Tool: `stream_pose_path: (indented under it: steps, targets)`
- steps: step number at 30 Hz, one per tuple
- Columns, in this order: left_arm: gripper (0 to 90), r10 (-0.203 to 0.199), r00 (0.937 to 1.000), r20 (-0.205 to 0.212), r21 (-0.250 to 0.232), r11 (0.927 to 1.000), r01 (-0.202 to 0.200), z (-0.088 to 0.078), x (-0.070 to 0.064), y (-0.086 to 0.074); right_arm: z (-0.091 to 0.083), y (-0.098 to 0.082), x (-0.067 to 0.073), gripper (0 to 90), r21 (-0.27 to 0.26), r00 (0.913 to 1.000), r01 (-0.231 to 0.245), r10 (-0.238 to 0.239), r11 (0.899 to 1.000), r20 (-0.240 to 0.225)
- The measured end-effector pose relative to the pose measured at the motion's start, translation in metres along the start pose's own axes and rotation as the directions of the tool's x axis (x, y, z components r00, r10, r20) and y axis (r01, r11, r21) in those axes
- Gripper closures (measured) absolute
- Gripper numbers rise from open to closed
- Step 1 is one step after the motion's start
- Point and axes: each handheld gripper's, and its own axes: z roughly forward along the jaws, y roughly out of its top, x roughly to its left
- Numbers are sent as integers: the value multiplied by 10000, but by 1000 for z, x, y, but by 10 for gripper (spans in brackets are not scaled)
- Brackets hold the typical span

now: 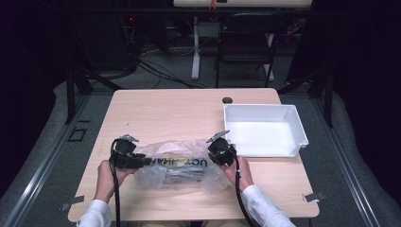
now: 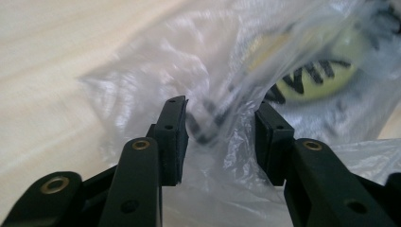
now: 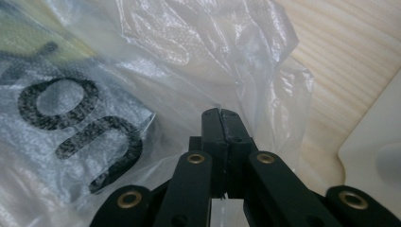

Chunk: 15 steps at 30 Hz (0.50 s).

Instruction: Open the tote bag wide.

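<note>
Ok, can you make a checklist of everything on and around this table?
Surface: wooden table, bare around the things.
Job's things: clear plastic bag with black letters, lying flat; something yellow inside.
Clutter: white tray, empty; small dark disc behind it.
Grippers: left gripper open, bag film between its jaws; right gripper shut on the bag's edge.
Cables: black cable trails from each gripper.
Surroundings: folding chair, floor wires.

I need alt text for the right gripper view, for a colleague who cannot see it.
The right claw, jaws pressed together, pinches a fold of a clear plastic bag printed with large black letters. The bag lies on a light wooden table, and a white tray's corner sits at the right edge.
</note>
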Motion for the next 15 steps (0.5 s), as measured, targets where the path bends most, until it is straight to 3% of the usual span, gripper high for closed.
stream_pose_path:
  steps: [1, 3, 4, 5, 7, 9, 10, 12, 15]
  targets:
    - [588, -194, 9998, -2, -193, 9996, 194, 0, 1, 2, 0, 0, -1, 900, -112, 9997, -221, 220, 9997, -74]
    - [591, -220, 9996, -159, -173, 9996, 217, 1, 3, 4, 1, -1, -3, 900, -132, 9998, -174, 174, 9998, -47]
    - [614, -307, 9983, -488, 46, 9995, 310, 7, 4, 4, 6, -1, 0, 900, 13, 9995, -275, 275, 9996, -136]
    - [625, -307, 9983, -488, 46, 9995, 310, 7, 4, 4, 6, -1, 0, 900, 13, 9995, -275, 275, 9996, -136]
    - [636, -388, 9969, -690, 767, 9961, 441, 16, 8, 2, 9, 0, 5, 900, 722, 9989, 223, -192, 9971, -429]
    - [643, -349, 9967, -735, 974, 9944, 420, 18, 10, 1, 9, -1, 8, 900, 709, 9988, 243, -212, 9972, -436]
    - [654, -467, 9975, -538, 1455, 9879, 541, 22, 13, -2, 6, -1, 10, 892, 938, 9963, 525, -458, 9942, -721]
    - [654, -484, 9979, -429, 1553, 9864, 545, 22, 14, -3, 4, -1, 11, 868, 1141, 9947, 622, -522, 9915, -885]
    - [642, -545, 9983, -195, 1688, 9840, 570, 20, 16, -5, -6, -1, 12, 699, 1431, 9909, 827, -661, 9862, -1171]
